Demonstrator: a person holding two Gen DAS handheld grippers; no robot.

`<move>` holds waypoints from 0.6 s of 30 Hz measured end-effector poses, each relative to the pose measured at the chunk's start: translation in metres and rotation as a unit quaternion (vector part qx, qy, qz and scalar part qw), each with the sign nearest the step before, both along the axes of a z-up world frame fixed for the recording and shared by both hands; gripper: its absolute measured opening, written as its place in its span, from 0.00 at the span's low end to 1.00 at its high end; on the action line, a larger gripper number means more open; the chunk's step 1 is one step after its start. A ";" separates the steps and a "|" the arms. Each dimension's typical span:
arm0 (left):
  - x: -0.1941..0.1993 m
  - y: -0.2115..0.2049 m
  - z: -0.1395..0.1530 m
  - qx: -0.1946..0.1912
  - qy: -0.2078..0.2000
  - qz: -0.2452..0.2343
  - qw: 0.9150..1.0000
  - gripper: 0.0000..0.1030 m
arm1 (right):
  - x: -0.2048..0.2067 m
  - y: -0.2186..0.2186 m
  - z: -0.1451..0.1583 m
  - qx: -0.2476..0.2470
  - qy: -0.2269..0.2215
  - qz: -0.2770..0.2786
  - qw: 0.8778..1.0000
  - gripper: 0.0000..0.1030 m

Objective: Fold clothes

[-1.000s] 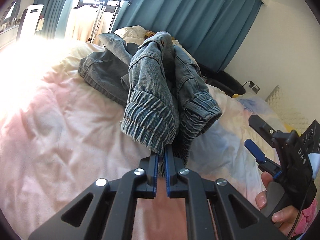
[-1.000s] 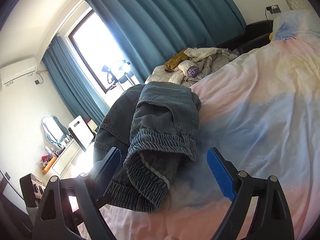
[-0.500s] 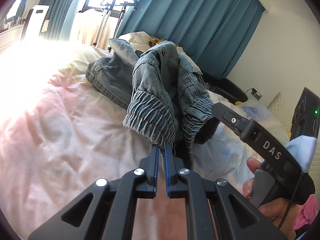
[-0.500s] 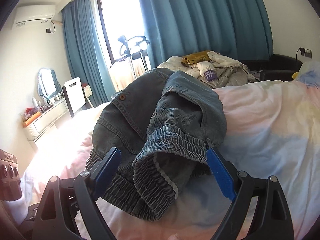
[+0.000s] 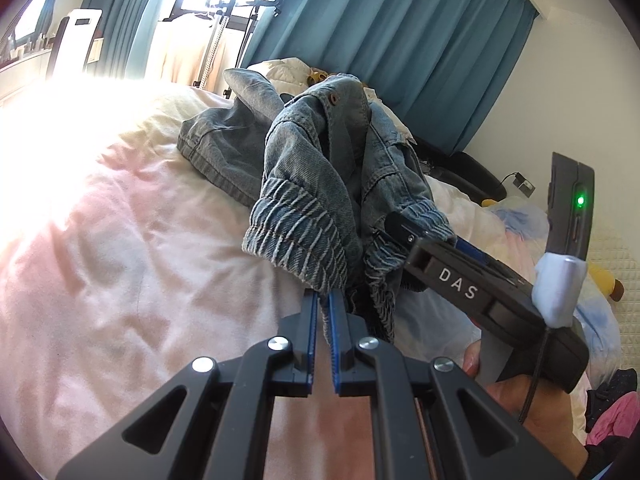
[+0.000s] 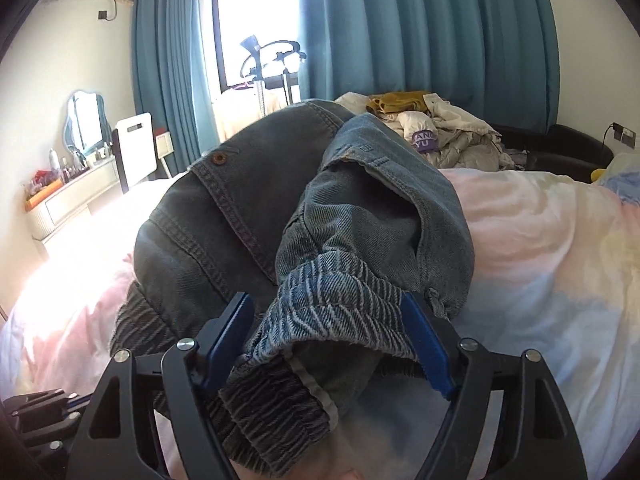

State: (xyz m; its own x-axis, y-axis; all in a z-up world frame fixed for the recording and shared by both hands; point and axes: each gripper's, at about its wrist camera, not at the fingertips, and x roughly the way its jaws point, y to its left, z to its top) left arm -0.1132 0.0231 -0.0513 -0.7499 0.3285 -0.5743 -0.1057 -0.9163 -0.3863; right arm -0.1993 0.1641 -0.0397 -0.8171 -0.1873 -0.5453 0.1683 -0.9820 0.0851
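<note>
A blue denim garment point(image 5: 304, 168) lies heaped on the pink and white bedcover point(image 5: 120, 240). My left gripper point(image 5: 324, 296) is shut on its ribbed elastic hem point(image 5: 296, 236), which it holds lifted off the bed. My right gripper point(image 6: 324, 304) straddles a second ribbed cuff point(image 6: 332, 304). Its jaws are closing; the right pad touches the cuff and the left pad stands just clear. In the left wrist view the right gripper point(image 5: 432, 236) reaches into the denim from the right, held by a hand point(image 5: 520, 400). The garment's far side is hidden.
A pile of light clothes point(image 6: 440, 132) lies at the bed's far end before teal curtains point(image 6: 420, 32). A garment steamer stand point(image 6: 272, 64), a white chair point(image 6: 136, 148) and a dressing table with a mirror point(image 6: 84, 120) stand at left. A black sofa point(image 6: 560, 148) stands at right.
My right gripper has rolled level and moved in onto the denim's ribbed cuff, and its jaws have narrowed around it. The left gripper has kept its grip and place.
</note>
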 end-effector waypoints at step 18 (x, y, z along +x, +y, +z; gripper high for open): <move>-0.018 -0.015 -0.018 -0.008 -0.056 0.052 0.997 0.16 | -0.002 0.145 -0.023 -0.280 -0.078 -0.187 0.938 0.11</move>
State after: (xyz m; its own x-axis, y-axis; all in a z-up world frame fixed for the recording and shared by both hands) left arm -0.1315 0.0085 -0.0692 -0.7109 0.2421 -0.6604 0.0329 -0.9264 -0.3751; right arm -0.2015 0.3094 -0.0630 -0.8016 -0.1950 -0.5652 -0.2368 -0.7644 0.5997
